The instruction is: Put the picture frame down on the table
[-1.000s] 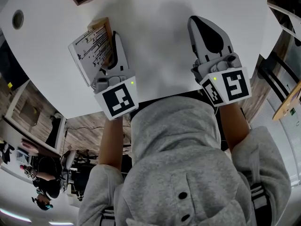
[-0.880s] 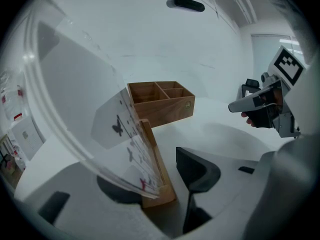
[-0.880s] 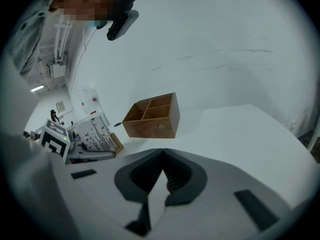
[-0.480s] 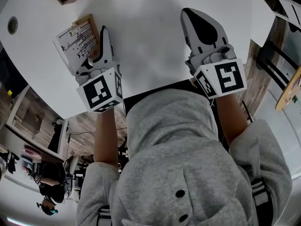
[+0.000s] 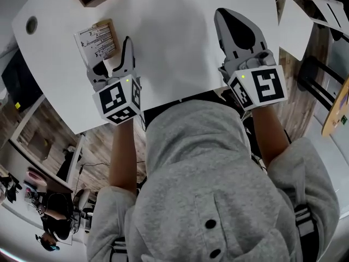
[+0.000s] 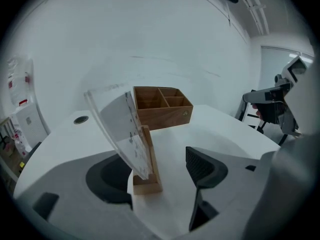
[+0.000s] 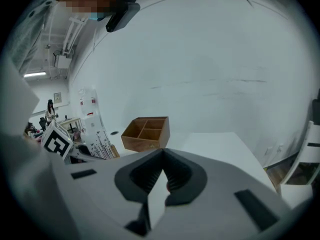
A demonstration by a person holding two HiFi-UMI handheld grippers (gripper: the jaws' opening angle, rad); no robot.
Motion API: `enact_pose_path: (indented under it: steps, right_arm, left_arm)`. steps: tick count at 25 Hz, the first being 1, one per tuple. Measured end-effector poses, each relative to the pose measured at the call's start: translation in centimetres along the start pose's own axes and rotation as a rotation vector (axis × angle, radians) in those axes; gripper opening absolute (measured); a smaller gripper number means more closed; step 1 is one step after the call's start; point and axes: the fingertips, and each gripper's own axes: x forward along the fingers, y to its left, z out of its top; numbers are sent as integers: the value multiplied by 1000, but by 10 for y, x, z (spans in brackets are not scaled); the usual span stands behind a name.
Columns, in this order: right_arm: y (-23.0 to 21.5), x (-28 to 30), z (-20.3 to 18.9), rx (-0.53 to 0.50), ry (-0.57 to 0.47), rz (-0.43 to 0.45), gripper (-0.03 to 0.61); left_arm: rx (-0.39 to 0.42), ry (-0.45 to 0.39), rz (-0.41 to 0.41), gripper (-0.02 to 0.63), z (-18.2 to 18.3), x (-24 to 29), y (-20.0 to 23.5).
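Now my left gripper (image 6: pixel 165 176) has just been opening its jaws. They stand wide, and the frame (image 6: pixel 125 129) is between them, upright on its wooden base on the table (image 6: pixel 225 129), close to the left pad but not pressed. So I judge the putting down is done. My right gripper (image 7: pixel 162 154) is closed and empty, well apart.

Open-plan office or lab workspace

A large white table (image 5: pixel 180 31) with a round cable hole (image 5: pixel 31 24) stands on a wood-plank floor (image 5: pixel 101 141), a second white table (image 5: pixel 297 23) beside it, under bare white walls (image 6: pixel 150 34) and a ceiling strip light (image 7: pixel 34 74).
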Motion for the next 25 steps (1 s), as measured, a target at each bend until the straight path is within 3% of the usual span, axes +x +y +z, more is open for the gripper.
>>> enact_pose_path:
  steps: [14,23,25]
  right_arm:
    - [0,-53,38,-29,-132,2,25]
    - [3,-87,51,-23,-190,18,26]
    - [5,-93,56,-22,-209,25,26]
  left_arm:
    - [35,18,49,331,-1,-39,-11]
    - [7,-87,65,331,21,-95,-25]
    - [-3,-134,52,290,35,-113,-34]
